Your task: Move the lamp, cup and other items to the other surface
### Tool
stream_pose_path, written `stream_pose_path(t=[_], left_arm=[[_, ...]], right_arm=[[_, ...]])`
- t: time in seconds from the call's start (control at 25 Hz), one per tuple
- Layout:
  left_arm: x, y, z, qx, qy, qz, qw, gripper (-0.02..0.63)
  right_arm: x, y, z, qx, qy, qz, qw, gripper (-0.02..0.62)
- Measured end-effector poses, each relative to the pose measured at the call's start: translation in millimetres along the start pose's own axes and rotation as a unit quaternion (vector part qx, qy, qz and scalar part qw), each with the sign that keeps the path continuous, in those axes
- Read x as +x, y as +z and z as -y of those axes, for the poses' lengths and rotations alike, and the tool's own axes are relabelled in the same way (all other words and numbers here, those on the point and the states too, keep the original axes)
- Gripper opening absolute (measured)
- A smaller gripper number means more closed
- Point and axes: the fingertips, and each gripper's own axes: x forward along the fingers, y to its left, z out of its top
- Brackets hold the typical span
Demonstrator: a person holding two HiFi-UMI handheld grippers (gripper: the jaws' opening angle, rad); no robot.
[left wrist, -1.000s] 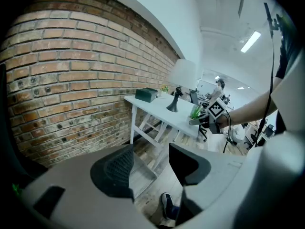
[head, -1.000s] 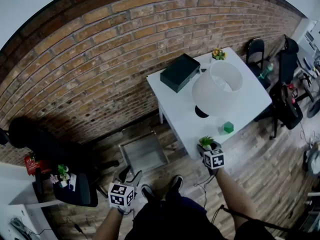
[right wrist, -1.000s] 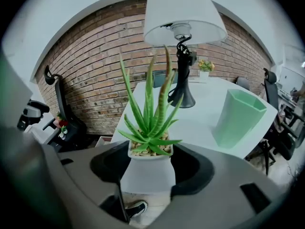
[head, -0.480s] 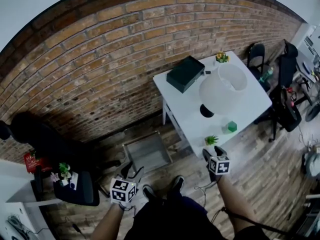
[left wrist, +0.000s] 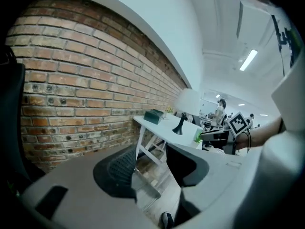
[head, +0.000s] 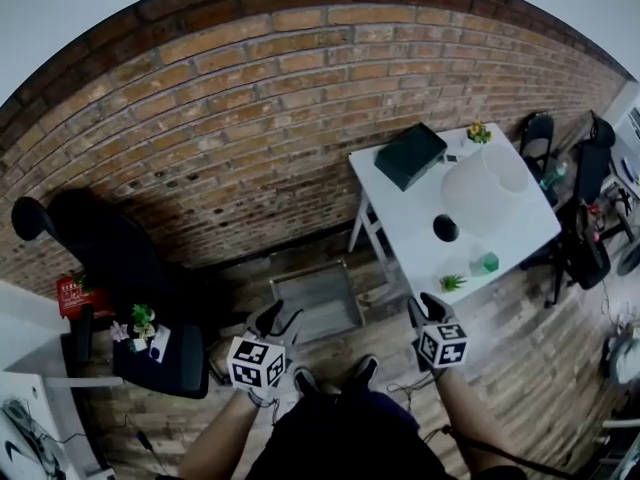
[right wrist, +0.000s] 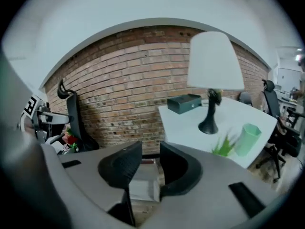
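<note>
1. Left gripper (left wrist: 150, 170): jaws spread, just been closing slightly, nothing between them.
2. Right gripper (right wrist: 151, 168): jaws just been closing to a narrow gap, nothing pinched.
3. Table (head: 410, 218): white, against the brick wall (head: 200, 118), ahead and to the right, apart from both grippers.
4. Lamp (head: 485, 190): upright mid-table, white shade, black base.
5. Cup (head: 489, 262): green, near the table's front edge, near the lamp base.
6. Plant (head: 452, 282): small, just beside the cup, at the corner nearest the right gripper.
7. Box (head: 410, 156): dark, on the table's wall side.
8. Flowers (head: 478, 131): yellow, far corner.
9. Tray (head: 318, 301): on the wood floor below the wall.
10. Chair (head: 110, 258): black, far left, with a white desk (head: 25, 358) beside it.
</note>
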Motion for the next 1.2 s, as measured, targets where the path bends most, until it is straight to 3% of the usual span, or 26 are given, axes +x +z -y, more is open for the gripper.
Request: stream_pose_path(t=[0.28, 0.4, 0.56, 0.76, 1.04, 1.2], left_arm=[[-53, 67, -15, 0.026, 0.005, 0.081, 0.9964, 0.063], [-72, 82, -23, 0.047, 0.015, 0.099, 0.9938, 0.048], [-90, 95, -35, 0.062, 0.034, 0.119, 0.9903, 0.037], [-109, 114, -30, 0.066, 0.046, 0.136, 0.9875, 0.011], [-114, 139, -15, 0.091, 0.069, 0.155, 0.9813, 0.006], [-111, 144, -12, 0.085, 0.091, 0.163, 0.9787, 0.006]], right_arm=[[7, 92, -121, -0.073, 0.084, 0.083, 0.990, 0.026], [4, 114, -166, -0.114, 0.110, 0.105, 0.982, 0.009], [-1, 135, -208, -0.124, 0.142, 0.137, 0.972, 0.006], [-13, 156, -227, -0.140, 0.163, 0.170, 0.962, 0.005], [-30, 189, -214, -0.144, 0.175, 0.195, 0.954, 0.005], [-38, 195, -204, -0.146, 0.184, 0.201, 0.951, 0.005]])
